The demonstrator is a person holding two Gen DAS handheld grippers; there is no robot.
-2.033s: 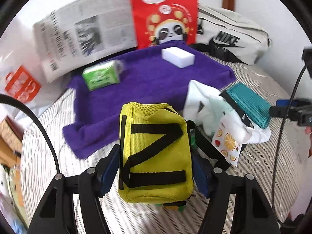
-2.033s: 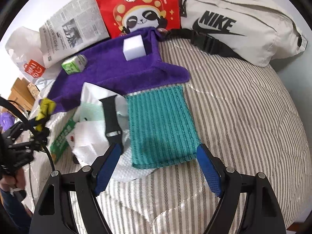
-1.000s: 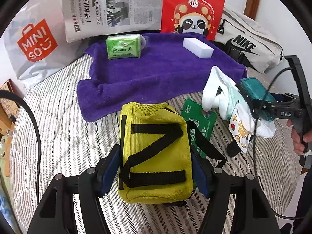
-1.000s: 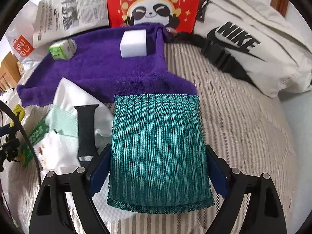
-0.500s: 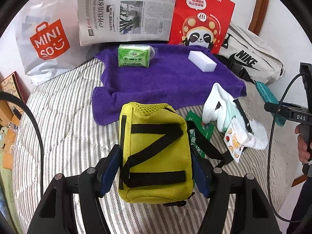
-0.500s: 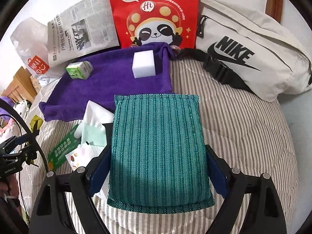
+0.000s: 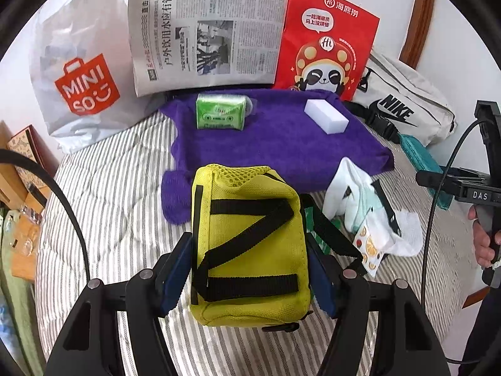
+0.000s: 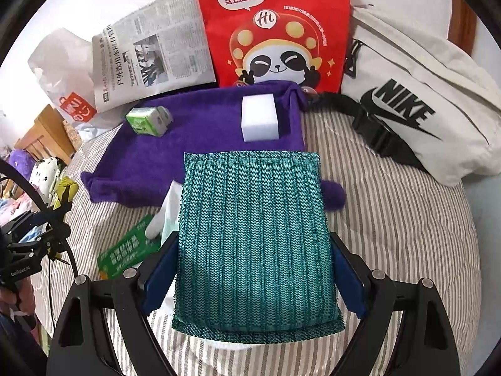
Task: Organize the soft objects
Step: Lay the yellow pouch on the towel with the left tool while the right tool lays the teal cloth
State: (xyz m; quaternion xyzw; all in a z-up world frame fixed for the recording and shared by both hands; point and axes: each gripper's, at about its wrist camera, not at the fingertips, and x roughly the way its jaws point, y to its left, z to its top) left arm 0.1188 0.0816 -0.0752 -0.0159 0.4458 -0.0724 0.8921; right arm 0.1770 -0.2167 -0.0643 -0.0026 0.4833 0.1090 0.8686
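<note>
Two soft items ride in my jaws, left gripper (image 7: 249,277) clamping the yellow mesh pouch (image 7: 249,244), right gripper (image 8: 253,277) the teal knit pad (image 8: 255,238); purple towel (image 7: 281,138) at 12 o'clock holds only tissue pack (image 7: 220,116) and sponge (image 7: 326,120).

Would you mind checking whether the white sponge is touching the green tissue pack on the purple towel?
Apart. The left wrist view shows bare purple towel between the white sponge and green tissue pack.
</note>
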